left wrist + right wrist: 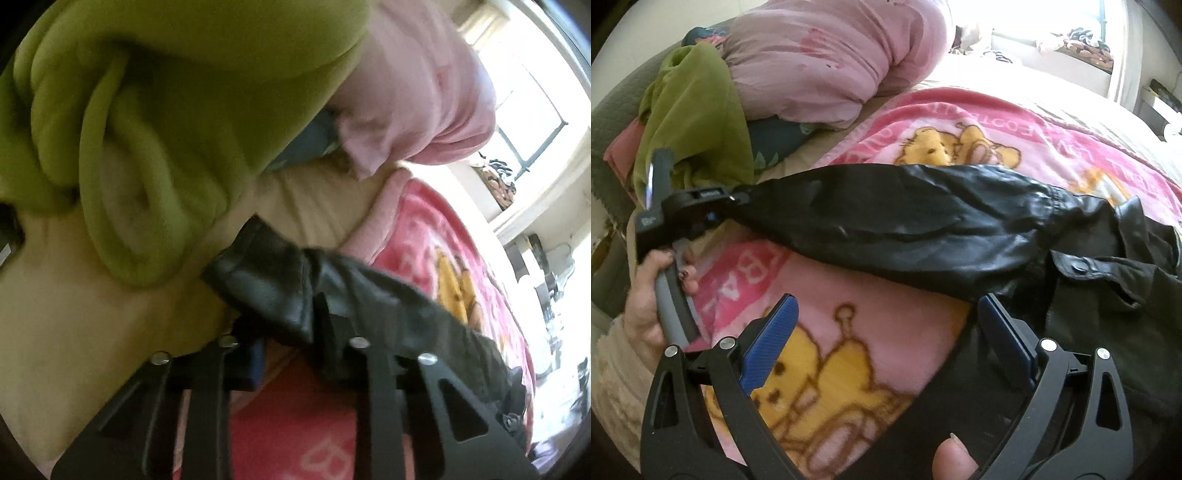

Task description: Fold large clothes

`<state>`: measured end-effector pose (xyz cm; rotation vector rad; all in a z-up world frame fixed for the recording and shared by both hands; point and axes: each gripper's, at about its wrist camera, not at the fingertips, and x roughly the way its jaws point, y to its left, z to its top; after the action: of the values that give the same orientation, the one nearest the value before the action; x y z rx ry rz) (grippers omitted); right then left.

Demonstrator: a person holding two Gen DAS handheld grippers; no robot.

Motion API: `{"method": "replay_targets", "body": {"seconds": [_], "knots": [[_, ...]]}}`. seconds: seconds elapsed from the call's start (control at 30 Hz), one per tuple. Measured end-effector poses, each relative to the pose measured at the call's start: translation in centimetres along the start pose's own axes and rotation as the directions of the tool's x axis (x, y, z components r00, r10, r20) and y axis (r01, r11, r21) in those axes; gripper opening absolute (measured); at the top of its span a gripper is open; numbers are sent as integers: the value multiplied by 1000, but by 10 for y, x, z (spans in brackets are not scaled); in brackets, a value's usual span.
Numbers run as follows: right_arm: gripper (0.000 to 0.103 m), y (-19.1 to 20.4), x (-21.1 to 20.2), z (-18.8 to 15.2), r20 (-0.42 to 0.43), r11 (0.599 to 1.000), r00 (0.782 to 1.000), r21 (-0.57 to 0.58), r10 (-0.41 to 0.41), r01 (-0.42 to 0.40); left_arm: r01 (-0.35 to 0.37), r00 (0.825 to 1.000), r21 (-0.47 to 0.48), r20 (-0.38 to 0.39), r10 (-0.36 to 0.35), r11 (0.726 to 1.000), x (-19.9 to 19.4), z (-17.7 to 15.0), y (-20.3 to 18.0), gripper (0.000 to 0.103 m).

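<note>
A black leather jacket (1108,295) lies on a pink blanket, with one sleeve (905,225) stretched out to the left. In the right wrist view my left gripper (733,197) pinches the cuff end of that sleeve, and a hand holds its handle. In the left wrist view the sleeve (277,280) drapes across my left gripper (291,343), whose fingers stand close together on the leather. My right gripper (890,325) is open. Its blue pads (779,332) hover over the blanket just in front of the sleeve, with nothing between them.
The pink blanket (886,122) with yellow cartoon bears covers the bed. A green garment (166,110) and a bundled pink quilt (831,62) are piled beyond the sleeve's end. Cream bedding (74,295) lies under the green garment. A bright window (528,122) is behind.
</note>
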<state>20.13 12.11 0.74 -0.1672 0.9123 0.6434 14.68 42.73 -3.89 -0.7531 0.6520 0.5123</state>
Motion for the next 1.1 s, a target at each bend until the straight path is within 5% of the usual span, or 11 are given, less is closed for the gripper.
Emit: {"method": "replay_targets", "body": {"seconds": [0.43, 0.7, 1.1], "knots": [[92, -61, -45, -25, 32, 996, 997, 63, -64, 62, 185, 958, 208, 178, -223, 961, -115, 29, -108, 11], [92, -114, -88, -45, 79, 981, 991, 170, -105, 90, 252, 929, 313, 186, -320, 915, -150, 15, -185, 10], [92, -180, -144, -78, 149, 950, 976, 291, -160, 111, 347, 882, 471, 130, -453, 811, -190, -48, -291, 10]]}}
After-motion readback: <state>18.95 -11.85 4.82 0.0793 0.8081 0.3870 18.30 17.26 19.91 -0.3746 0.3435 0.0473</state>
